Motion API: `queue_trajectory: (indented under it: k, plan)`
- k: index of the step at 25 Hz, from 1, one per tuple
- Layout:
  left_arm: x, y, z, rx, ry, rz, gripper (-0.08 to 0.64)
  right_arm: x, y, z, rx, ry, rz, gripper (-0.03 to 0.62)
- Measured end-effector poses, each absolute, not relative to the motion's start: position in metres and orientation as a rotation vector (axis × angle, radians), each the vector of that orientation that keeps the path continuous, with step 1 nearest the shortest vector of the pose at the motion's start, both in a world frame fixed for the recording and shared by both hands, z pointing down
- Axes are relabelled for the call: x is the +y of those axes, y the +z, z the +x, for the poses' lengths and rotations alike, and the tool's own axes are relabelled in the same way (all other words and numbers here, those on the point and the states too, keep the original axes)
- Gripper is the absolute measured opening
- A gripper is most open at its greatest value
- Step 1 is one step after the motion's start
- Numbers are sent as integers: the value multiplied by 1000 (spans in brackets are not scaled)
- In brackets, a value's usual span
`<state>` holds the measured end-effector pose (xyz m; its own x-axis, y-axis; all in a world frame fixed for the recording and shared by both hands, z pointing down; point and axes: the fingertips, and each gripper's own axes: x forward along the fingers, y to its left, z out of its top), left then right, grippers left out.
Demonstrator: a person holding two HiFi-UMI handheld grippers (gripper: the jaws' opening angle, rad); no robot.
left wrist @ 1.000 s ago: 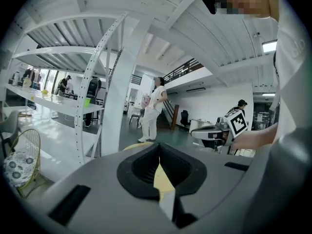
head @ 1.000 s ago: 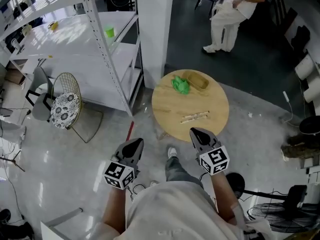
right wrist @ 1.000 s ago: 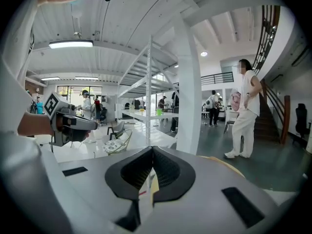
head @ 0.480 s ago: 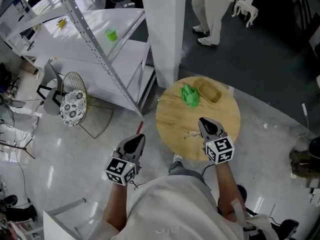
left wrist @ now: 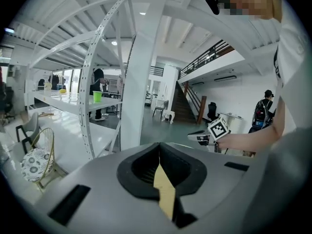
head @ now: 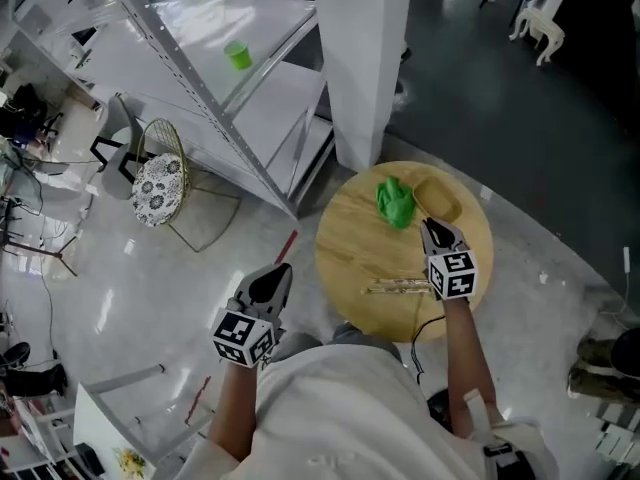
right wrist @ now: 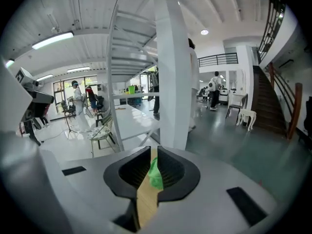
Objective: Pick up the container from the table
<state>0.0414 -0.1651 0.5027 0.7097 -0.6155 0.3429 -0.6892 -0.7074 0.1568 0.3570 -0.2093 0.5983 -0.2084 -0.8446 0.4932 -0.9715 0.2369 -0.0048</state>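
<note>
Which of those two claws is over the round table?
The right claw, above the table by the tan container, jaws opening with nothing between them; the left claw hangs over the floor.

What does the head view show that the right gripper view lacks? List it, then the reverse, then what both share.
Head view only: the wooden container and thin sticks. Right gripper view only: a staircase, a white stool, distant people. Both: the crumpled green material, white pillar, green cup.
</note>
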Motion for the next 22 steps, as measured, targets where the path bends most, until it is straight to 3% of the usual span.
queue_trajectory:
  k: [10,22]
  plan:
    - [-178,535,15,-1148,455,2510,17,-269,715,395,-1896,423,1464,134]
    - [-182,568,4,-1171,590,2416,17,-289,810,434,-1696,540,1370,152]
